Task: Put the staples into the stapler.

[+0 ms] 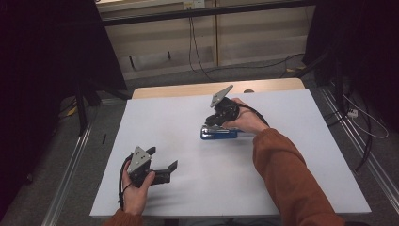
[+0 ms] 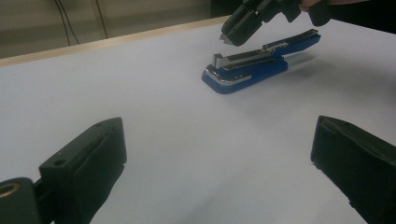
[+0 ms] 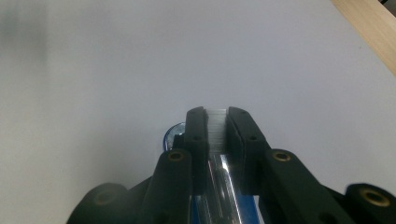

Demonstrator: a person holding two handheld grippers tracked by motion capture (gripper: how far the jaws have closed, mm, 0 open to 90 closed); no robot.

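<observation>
From the high view, a blue stapler lies on the white table, right of centre and toward the far side. The right gripper, held by a hand in an orange sleeve, hangs just over the stapler's left end. The left gripper sits near the left front corner, well apart from the stapler, its jaws spread wide with nothing between them.

In the left gripper view, its two jaws stand far apart over bare table, and the stapler lies farther off with the right gripper just above its metal top.

In the right gripper view, the jaws are drawn narrow around a strip of staples, above the stapler.
</observation>
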